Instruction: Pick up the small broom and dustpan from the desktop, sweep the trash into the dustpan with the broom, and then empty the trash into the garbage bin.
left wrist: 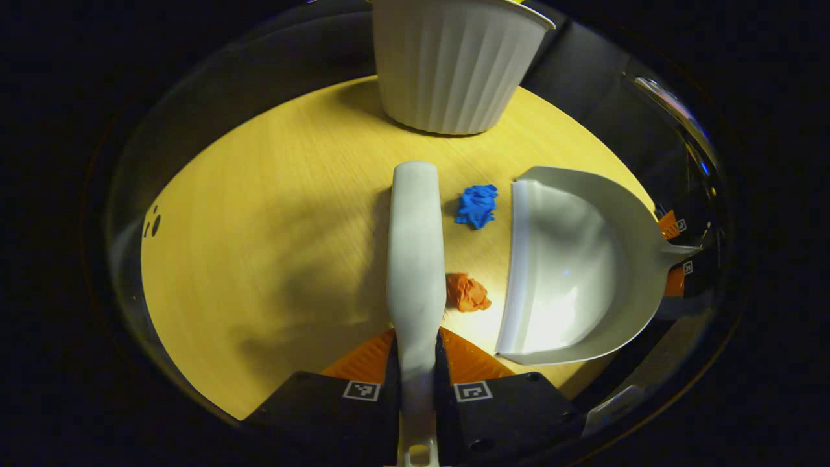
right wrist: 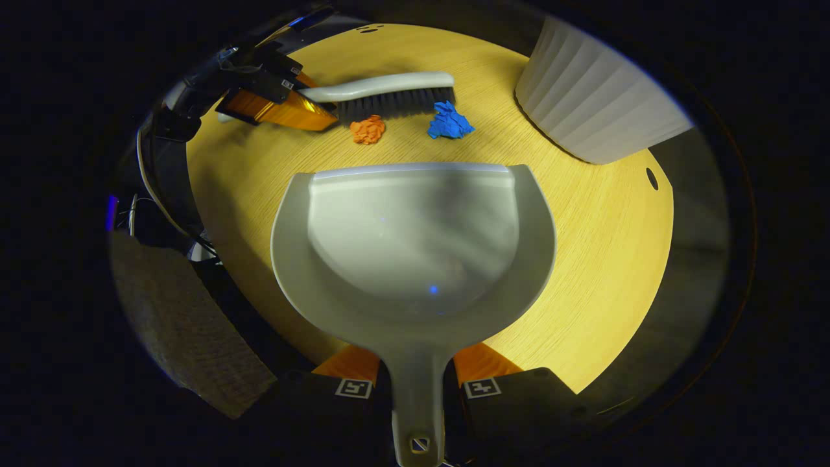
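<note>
Your left hand-held gripper (left wrist: 415,373) is pinching the small broom (left wrist: 415,259) by its handle, both fingers pressed against its sides at the near edge of the left gripper view. The broom reaches out over the round wooden bench (left wrist: 259,246), its bristles facing the trash. Just to its right lie the two pieces of trash: an orange paper wad (left wrist: 467,293) nearer to you, touching or almost touching the bristles, and a blue paper wad (left wrist: 477,205) farther off. Both sit between the broom and the open lip of the dustpan (left wrist: 570,272).

Your right hand-held gripper (right wrist: 418,389) is clamped on the dustpan's handle, a finger on each side. In the right gripper view the pan lies low over the bench, its lip facing the broom, with the two wads just beyond it; whether the lip touches the wood, you cannot tell. The white ribbed garbage bin (left wrist: 454,65) stands upright on the far side of the bench, apart from the broom's tip.
</note>
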A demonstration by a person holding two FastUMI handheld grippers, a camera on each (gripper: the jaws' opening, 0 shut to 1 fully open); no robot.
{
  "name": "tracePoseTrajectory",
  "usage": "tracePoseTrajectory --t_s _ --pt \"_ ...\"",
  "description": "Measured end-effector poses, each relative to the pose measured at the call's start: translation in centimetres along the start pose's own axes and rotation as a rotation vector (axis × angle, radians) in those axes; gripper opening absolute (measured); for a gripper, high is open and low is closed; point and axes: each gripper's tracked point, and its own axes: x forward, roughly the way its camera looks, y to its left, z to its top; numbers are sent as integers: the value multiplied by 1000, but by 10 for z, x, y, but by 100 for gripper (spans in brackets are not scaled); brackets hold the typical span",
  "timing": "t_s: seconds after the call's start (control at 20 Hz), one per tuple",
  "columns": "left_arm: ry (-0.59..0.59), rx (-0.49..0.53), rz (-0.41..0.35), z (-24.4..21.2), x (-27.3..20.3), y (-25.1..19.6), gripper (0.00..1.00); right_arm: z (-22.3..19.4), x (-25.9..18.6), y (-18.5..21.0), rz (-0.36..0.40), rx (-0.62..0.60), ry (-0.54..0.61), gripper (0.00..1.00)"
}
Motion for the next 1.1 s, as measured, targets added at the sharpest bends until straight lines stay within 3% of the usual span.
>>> tracePoseTrajectory --t_s 0.35,0.45,0.5,0.8,0.85,0.95,1.05,1.1 --pt "23 80 -221 -3 0 -51 25 0 9 -4 4 -23 -42 36" --pt "30 77 -253 -6 -1 -61 27 4 13 -4 2 -5 -75 33" --pt "20 62 -246 -5 -3 -60 27 4 17 -1 0 14 -98 39" --pt "-100 -39 -142 9 -26 -44 27 8 27 6 -57 97 -223 33" --pt "-115 -56 -113 6 -30 -35 27 8 30 6 -68 111 -242 36" --pt "-137 -100 -66 1 -39 -15 27 10 26 5 -72 140 -264 33" --pt "-153 -145 -27 -8 -39 -1 27 11 27 1 -78 157 -277 39" --pt "-154 -165 -21 -12 -39 5 26 8 29 1 -75 162 -268 36"
